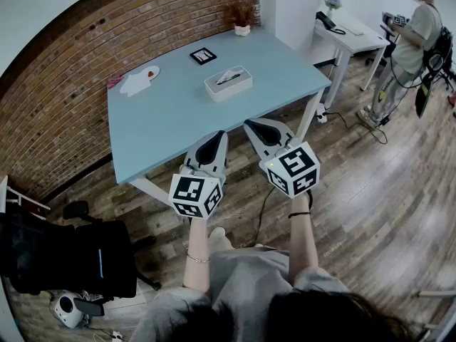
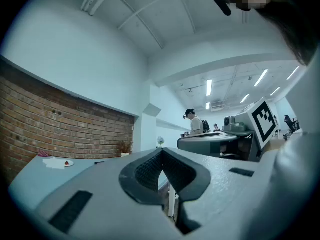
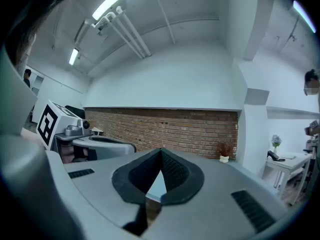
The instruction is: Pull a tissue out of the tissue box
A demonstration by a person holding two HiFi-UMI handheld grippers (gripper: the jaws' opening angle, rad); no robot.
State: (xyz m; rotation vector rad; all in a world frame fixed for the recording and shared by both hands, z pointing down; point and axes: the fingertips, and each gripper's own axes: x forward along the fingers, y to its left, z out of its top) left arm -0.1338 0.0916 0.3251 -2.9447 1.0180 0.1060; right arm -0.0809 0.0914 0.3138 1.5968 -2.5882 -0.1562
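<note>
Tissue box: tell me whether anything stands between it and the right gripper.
Nothing visible does. Only bare table lies between the tissue box and the right gripper, which hangs shut by the near edge. The plate lies off to the left.

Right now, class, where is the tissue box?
In the head view, the tissue box sits on the blue table, right of its middle, just nearer the camera than the black-and-white card and right of the white plate.
</note>
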